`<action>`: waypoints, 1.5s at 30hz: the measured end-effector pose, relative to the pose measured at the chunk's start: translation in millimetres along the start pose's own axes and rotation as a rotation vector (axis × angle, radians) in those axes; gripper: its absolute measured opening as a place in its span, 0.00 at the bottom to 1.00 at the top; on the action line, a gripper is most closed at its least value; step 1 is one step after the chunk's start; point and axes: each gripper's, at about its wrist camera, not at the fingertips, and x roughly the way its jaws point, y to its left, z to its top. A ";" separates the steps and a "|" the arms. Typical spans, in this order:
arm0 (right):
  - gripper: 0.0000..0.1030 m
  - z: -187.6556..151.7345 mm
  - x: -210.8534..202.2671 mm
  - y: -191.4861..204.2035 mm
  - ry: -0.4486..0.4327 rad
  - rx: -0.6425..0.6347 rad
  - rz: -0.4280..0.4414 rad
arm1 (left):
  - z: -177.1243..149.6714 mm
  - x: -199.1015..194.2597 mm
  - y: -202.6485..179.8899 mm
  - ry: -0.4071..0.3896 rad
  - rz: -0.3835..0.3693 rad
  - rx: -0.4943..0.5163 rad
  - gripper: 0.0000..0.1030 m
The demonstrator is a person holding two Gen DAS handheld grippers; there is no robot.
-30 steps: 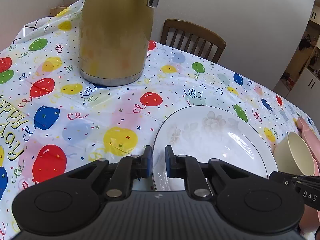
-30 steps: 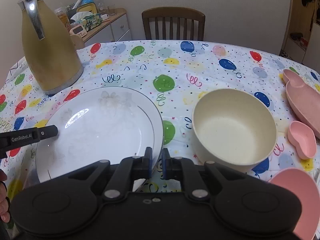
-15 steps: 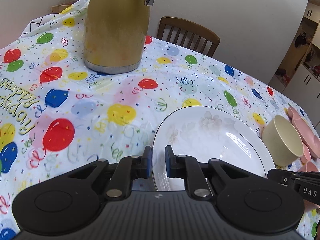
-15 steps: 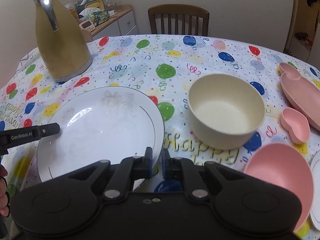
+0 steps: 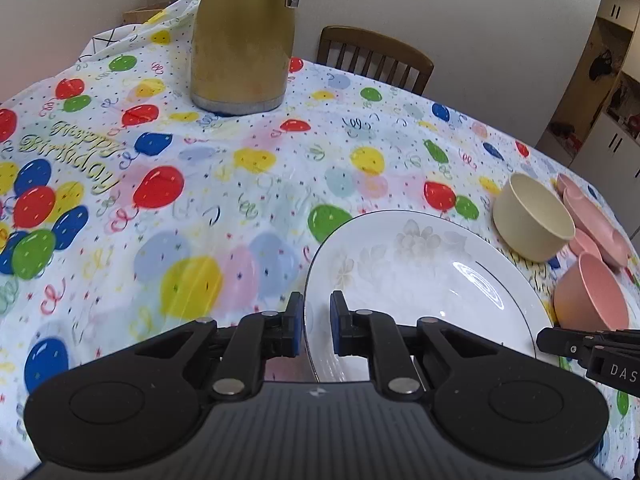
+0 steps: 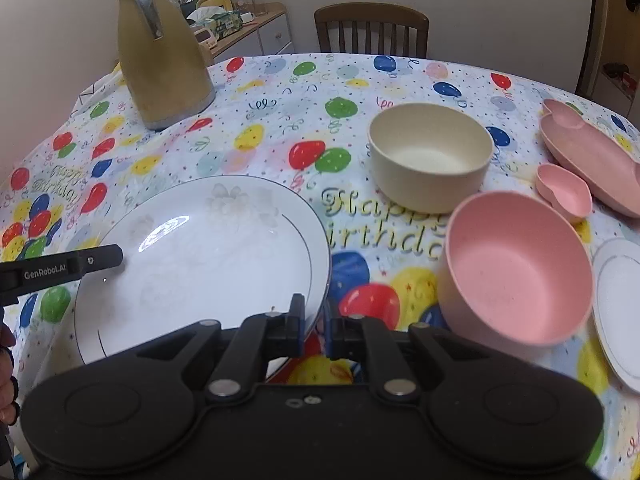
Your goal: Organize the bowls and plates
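Observation:
A large white plate (image 5: 420, 280) with a faint flower print and a thin dark rim line hangs over the balloon tablecloth (image 5: 200, 200), held from both sides. My left gripper (image 5: 317, 310) is shut on its left rim. My right gripper (image 6: 315, 314) is shut on the opposite rim of the plate (image 6: 208, 264). Each gripper's finger shows in the other's view at the plate's far edge. A cream bowl (image 6: 430, 160) and a pink bowl (image 6: 516, 268) stand to the right of the plate.
A tall gold thermos jug (image 6: 160, 52) stands at the back left. A pink divided tray (image 6: 588, 160), a small pink heart dish (image 6: 564, 190) and a small white plate (image 6: 620, 304) lie at the right. A wooden chair (image 6: 372, 28) stands behind the table.
Both grippers have carried the plate back from the jug and toward the right. The jug and cream bowl look farther off, and the pink bowl and small white plate have come into view.

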 end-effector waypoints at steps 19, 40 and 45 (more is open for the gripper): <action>0.08 -40.4 -27.9 0.2 0.015 -0.038 0.001 | -43.0 -25.6 -8.4 0.016 0.021 -0.012 0.13; 0.21 -42.2 -43.1 -4.6 0.005 -0.033 0.033 | -48.3 -46.7 -12.1 -0.001 0.039 0.019 0.13; 0.31 -42.1 -58.1 -6.8 -0.025 -0.042 0.054 | -49.0 -61.8 -22.3 -0.017 0.026 0.051 0.17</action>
